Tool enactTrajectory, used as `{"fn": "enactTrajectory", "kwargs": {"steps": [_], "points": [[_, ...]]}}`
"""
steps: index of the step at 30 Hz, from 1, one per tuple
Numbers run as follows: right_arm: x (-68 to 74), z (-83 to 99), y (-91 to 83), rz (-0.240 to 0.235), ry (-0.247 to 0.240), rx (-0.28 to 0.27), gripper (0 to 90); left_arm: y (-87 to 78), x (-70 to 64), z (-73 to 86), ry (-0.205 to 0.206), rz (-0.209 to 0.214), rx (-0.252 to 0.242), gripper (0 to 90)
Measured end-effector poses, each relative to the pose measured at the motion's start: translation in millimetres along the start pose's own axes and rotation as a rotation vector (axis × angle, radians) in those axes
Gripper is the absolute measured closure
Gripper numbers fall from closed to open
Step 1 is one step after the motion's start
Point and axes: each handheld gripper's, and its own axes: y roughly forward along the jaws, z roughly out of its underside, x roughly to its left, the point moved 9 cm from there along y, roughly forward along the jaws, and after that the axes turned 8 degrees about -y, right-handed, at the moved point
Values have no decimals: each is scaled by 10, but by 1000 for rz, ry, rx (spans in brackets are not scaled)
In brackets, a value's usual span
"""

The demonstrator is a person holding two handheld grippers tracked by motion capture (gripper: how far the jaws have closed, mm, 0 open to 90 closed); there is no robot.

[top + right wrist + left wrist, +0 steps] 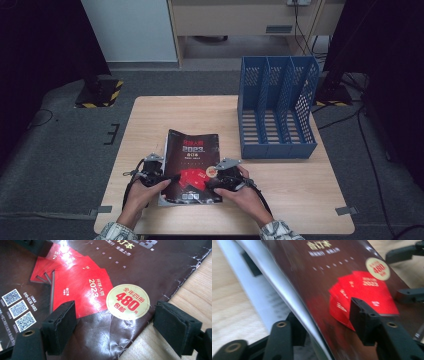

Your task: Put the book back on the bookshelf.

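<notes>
The left gripper [172, 177] straddles the left edge of the magazine [192, 165], one jaw under the lifted cover and pages, the other jaw above the red artwork; the jaws are parted around the edge and whether they already pinch it cannot be told from the left gripper view. Risk: if this gripper closes on the cover and top pages alone, the sheets may peel away from the rest, bend or tear, and the remaining pages would sag or stay on the table [150, 120]. The magazine lies flat near the front middle of the table, cover up, with its long axis running from the person toward the far edge and leaning slightly left at the top; the title end points away from the person, the QR-code end toward them. The right gripper [212, 183] stands wide, with one jaw over the cover beside the round gold sticker [128, 302] and the other over bare wood past the creased right edge. Risk: closing from here would likely slide across the glossy cover or crumple the worn edge instead of gripping it. The blue rack [276, 107] stands well apart at the far right; an uneven lift would let the magazine flop before reaching a slot.
</notes>
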Motion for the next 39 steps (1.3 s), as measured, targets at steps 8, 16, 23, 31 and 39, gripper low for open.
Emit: {"fn": "enactTrajectory", "kwargs": {"steps": [8, 16, 23, 31, 39], "points": [[13, 8, -20, -5, 1, -5, 202, 26, -82, 27, 45, 2, 30, 639], [6, 3, -26, -20, 18, -6, 195, -77, -93, -68, 71, -6, -41, 863], [2, 0, -33, -38, 46, -8, 171, -194, -123, -133, 48, 56, -92, 892], [20, -18, -38, -82, 82, -17, 167, -324, -194, -195, 54, 95, -114, 892], [50, -67, -9, -132, 139, -30, 176, -445, -277, -241, 50, 148, -141, 892]]}}
